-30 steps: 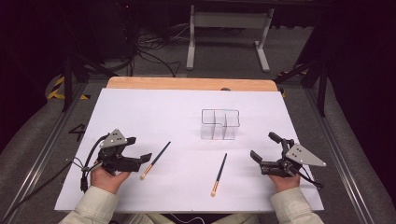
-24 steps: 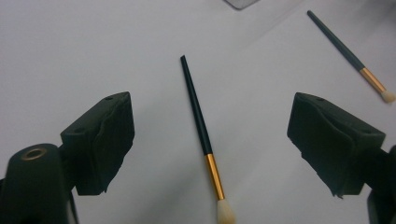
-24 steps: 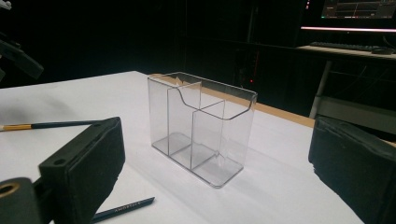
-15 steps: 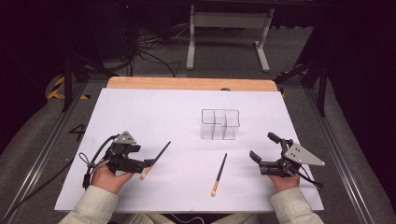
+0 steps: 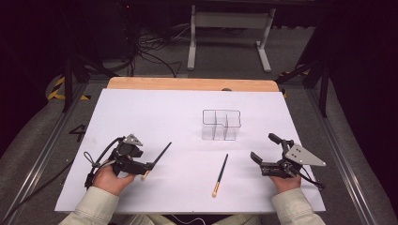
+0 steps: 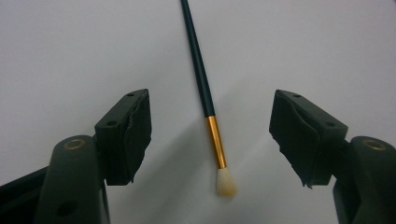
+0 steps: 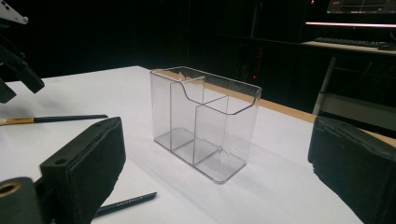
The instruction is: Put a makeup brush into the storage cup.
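A dark-handled paintbrush with a gold ferrule and pale bristles lies on the white sheet at the left. My left gripper points down at its bristle end. In the left gripper view the brush lies between the pads, which stand apart from it; the jaws have just been closing and are open. A second brush lies in the middle. My right gripper rests open at the right, facing a clear three-compartment holder with nothing between its jaws.
The clear holder stands right of centre on the white sheet. A wooden table edge runs along the far side. Beyond it are a metal stand, cables and dark floor.
The left gripper has tilted over and shifted slightly toward the left brush's bristle end, with its jaws narrower. The right gripper and both brushes have kept still.
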Tool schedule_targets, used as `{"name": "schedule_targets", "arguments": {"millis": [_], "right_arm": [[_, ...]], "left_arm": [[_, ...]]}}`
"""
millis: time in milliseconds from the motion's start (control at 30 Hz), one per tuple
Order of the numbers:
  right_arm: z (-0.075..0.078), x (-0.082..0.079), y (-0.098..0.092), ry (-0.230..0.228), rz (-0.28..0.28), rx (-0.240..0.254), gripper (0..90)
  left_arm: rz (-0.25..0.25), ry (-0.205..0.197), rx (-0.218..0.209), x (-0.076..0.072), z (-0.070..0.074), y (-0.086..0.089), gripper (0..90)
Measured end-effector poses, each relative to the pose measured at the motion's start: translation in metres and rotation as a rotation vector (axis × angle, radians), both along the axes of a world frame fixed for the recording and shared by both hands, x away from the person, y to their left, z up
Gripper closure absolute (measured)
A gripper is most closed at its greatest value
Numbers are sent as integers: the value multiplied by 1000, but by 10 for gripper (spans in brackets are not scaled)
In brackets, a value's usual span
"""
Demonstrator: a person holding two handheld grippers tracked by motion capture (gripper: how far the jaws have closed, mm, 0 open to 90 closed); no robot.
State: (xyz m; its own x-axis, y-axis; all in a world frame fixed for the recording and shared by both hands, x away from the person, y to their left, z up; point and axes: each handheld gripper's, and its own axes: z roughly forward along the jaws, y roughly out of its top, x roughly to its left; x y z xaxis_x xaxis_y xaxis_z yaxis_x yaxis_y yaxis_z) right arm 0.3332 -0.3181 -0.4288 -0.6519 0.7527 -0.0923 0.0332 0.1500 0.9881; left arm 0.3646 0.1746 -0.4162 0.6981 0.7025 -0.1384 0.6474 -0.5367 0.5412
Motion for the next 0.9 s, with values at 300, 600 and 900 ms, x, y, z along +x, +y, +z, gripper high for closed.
{"name": "schedule_targets", "arguments": {"millis": [300,600,900], "right_arm": [[0,0,0,2,3,-3,50],[0,0,0,2,5,-5,50],[-1,1,1,4,9,-5,49]], "left_arm": [[-14,52,26,1,-5,-4,428],[-20,120,60,3,-13,-8,478],[-13,146,83,5,-16,-10,560]]}}
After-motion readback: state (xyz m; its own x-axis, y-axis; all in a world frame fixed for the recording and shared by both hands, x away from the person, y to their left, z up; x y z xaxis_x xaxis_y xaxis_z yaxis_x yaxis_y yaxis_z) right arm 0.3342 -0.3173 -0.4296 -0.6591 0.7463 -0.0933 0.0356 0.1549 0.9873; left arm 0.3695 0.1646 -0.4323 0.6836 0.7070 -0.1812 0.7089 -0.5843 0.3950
